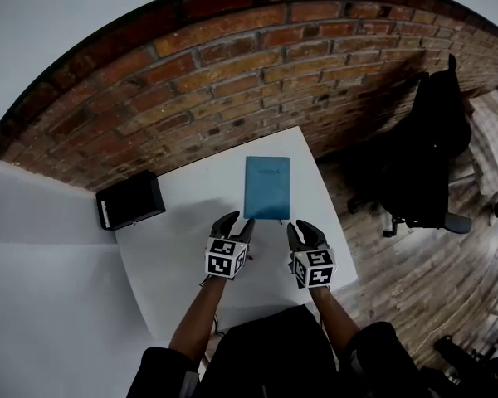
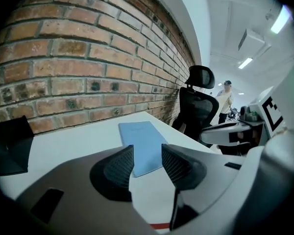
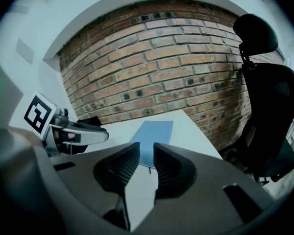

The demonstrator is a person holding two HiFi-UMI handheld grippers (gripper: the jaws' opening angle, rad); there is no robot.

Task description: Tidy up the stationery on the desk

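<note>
Ribbed black fingers (image 2: 118, 168) of left gripper (image 1: 236, 222) released, apart, nothing clasped, right gripper (image 1: 303, 229) fingers (image 3: 125, 166) likewise parted, empty, just ahead of both a flat teal notebook (image 1: 267, 187), cover print unreadable, on smooth white desk (image 1: 174, 247), matte black box (image 1: 130, 201) leftward, red brick wall (image 1: 232, 65) beyond.

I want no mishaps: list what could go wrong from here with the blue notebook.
1. The blue notebook lies flat on the white desk. The left gripper and right gripper, both open, point low at its near edge and may shove it toward the brick wall rather than pinch it.
2. The grippers sit close side by side and could knock each other.
3. A thin dark strand sticks out of the notebook's near edge and might snag a jaw.
</note>
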